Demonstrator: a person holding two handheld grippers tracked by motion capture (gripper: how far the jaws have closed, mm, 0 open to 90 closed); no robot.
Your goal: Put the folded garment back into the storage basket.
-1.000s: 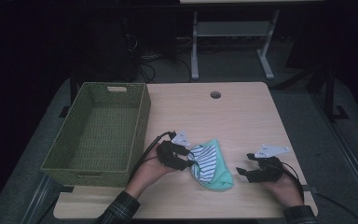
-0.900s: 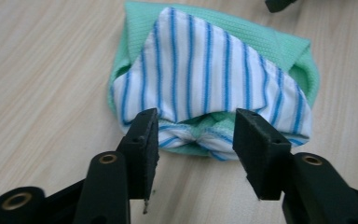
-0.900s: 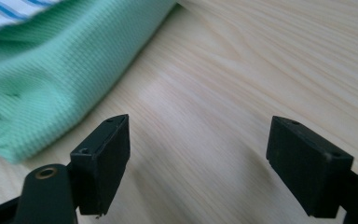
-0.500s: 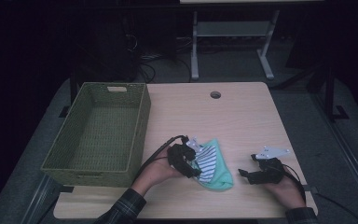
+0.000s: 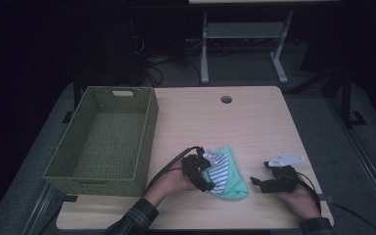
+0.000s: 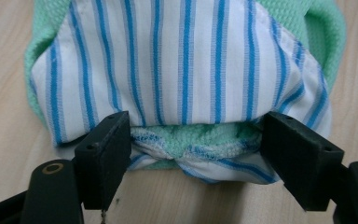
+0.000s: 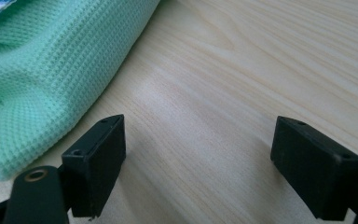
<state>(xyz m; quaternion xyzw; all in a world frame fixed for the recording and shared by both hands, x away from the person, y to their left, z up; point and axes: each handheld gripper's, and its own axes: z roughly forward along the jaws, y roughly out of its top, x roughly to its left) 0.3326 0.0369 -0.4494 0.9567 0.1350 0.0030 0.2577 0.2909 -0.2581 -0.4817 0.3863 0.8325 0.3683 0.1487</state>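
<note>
A small bundle lies on the wooden table [image 5: 254, 122]: a white cloth with blue stripes [image 5: 219, 172] folded over a mint-green waffle cloth [image 5: 236, 182]. My left gripper [image 5: 206, 175] is open at the bundle's left edge. In the left gripper view its jaws [image 6: 203, 156] straddle the folded hem of the striped cloth [image 6: 182, 60], with green cloth [image 6: 200, 140] showing under it. My right gripper [image 5: 258, 176] rests open on the table a short way right of the bundle. Its jaws [image 7: 198, 163] stand over bare wood, with the green cloth [image 7: 51, 70] to their left.
An empty green woven basket [image 5: 147, 132] stands on the left part of the table, close to my left forearm. A round cable hole [image 5: 226, 99] sits near the far edge. Beyond the table are a stand's legs and cables on a dark floor.
My left gripper has slid right, up against the cloth bundle, so its jaws now straddle the folded edge. The right gripper has stayed almost where it was.
</note>
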